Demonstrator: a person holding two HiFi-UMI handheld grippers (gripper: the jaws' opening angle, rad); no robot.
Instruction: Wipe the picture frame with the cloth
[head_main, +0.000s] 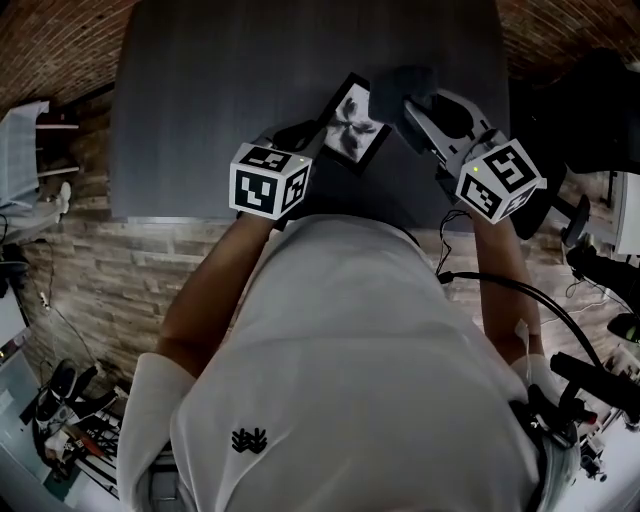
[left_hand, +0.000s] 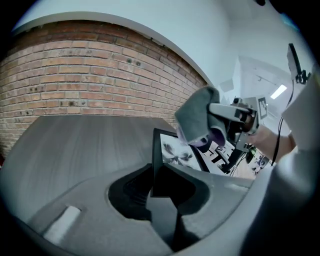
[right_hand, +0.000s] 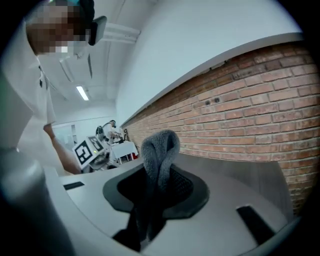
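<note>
Left gripper (left_hand: 161, 186) jaws, close under its camera, pinch the lower edge of the picture frame (left_hand: 176, 150) and hold it tilted above the dark table (head_main: 190, 110). Stiff and probably light, the frame looks fragile and slick across its glazed face, so the border is the sound place to grip. Soft grey cloth (right_hand: 159, 150), bunched and limp, is clamped in the right gripper (right_hand: 156, 192) at the frame's upper corner; whether it touches cannot be told. Gentle pressure seems wise, lest the frame pivot in its single pinch.
</note>
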